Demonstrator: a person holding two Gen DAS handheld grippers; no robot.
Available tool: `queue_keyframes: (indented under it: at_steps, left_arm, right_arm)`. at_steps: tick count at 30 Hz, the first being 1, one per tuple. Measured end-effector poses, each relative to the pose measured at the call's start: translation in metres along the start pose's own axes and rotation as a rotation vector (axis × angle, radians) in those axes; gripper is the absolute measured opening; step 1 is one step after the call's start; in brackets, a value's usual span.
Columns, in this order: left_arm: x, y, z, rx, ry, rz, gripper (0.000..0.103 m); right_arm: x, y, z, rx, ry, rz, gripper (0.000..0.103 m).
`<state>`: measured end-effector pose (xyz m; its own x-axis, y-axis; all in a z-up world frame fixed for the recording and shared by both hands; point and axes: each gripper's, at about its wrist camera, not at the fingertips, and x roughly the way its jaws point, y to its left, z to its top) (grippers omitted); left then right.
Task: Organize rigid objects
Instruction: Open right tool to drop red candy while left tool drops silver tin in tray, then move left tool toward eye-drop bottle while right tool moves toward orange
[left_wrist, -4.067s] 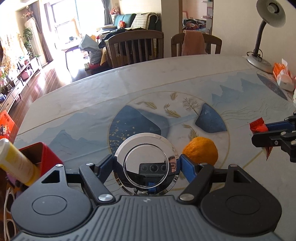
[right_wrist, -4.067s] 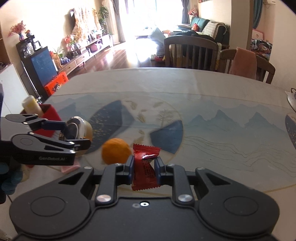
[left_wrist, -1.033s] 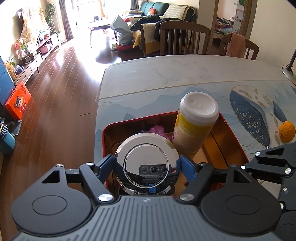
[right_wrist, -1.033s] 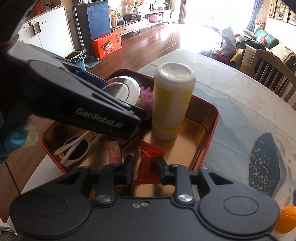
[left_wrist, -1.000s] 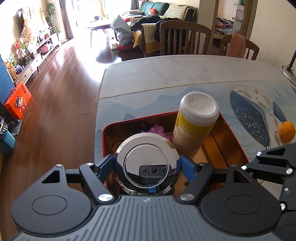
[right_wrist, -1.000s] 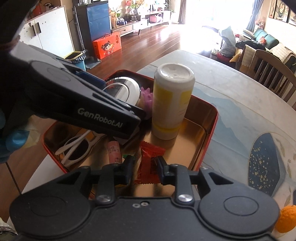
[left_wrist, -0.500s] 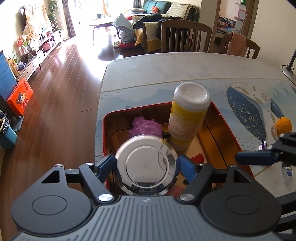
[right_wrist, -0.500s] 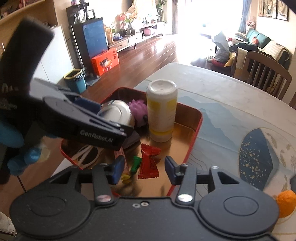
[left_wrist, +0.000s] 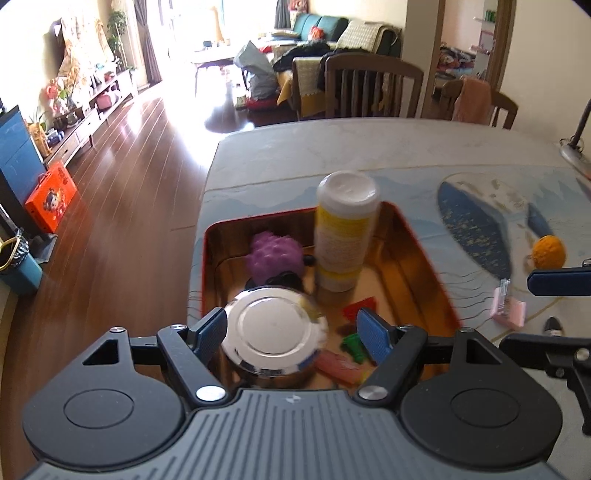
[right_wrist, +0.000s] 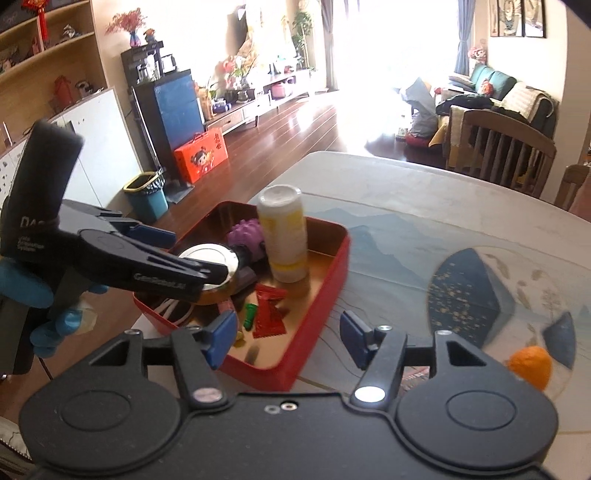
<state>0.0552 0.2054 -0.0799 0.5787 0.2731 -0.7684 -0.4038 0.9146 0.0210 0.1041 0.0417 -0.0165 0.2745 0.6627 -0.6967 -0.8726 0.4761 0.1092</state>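
Note:
A red tin tray (left_wrist: 424, 251) (right_wrist: 332, 273) stands at the table's left end. In it lie a shiny round metal lid (left_wrist: 275, 334) (right_wrist: 208, 262), a yellow bottle with a white cap (left_wrist: 345, 236) (right_wrist: 284, 236), a purple spiky ball (left_wrist: 275, 254) (right_wrist: 245, 234), a red candy wrapper (right_wrist: 269, 310) and a green piece (right_wrist: 250, 314). My left gripper (left_wrist: 291, 330) (right_wrist: 192, 254) is open, its jaws either side of the lid and clear of it. My right gripper (right_wrist: 288, 338) is open and empty above the tray's near right corner.
An orange (left_wrist: 548, 251) (right_wrist: 530, 365) lies on the patterned table (right_wrist: 424, 206) to the right. A pink eraser-like block (left_wrist: 508, 308) lies beside the tray. Chairs (left_wrist: 369, 86) stand at the far edge. The floor drops off left of the tray.
Both grippers have opened and drawn back. The lid left my left gripper and the red candy wrapper left my right gripper; both now lie in the tray.

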Motion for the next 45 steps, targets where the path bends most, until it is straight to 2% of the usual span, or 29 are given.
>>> queue_keyframes:
  at_steps: [6, 21, 28, 34, 40, 45]
  left_arm:
    - [-0.023, -0.032, -0.002, 0.019, -0.051, -0.029, 0.082]
    - [-0.032, -0.119, -0.007, 0.015, -0.087, -0.068, 0.086]
    - [-0.022, -0.158, -0.012, 0.027, -0.078, -0.095, 0.086]
    - [-0.014, -0.198, -0.019, 0.085, -0.052, -0.168, 0.087]
    - [0.003, -0.235, -0.03, 0.142, 0.0, -0.209, 0.087]
    - [0.018, -0.254, -0.037, 0.17, 0.041, -0.205, 0.087]
  right_arm:
    - [-0.03, -0.024, -0.011, 0.017, -0.043, -0.011, 0.065]
    - [-0.079, -0.104, -0.048, 0.09, -0.114, -0.093, 0.103]
    - [-0.086, -0.149, -0.066, 0.141, -0.095, -0.13, 0.103]
    - [-0.083, -0.183, -0.072, 0.165, -0.062, -0.158, 0.103]
    - [-0.072, -0.2, -0.068, 0.147, -0.032, -0.133, 0.103]
    - [-0.058, -0.207, -0.064, 0.116, -0.004, -0.1, 0.102]
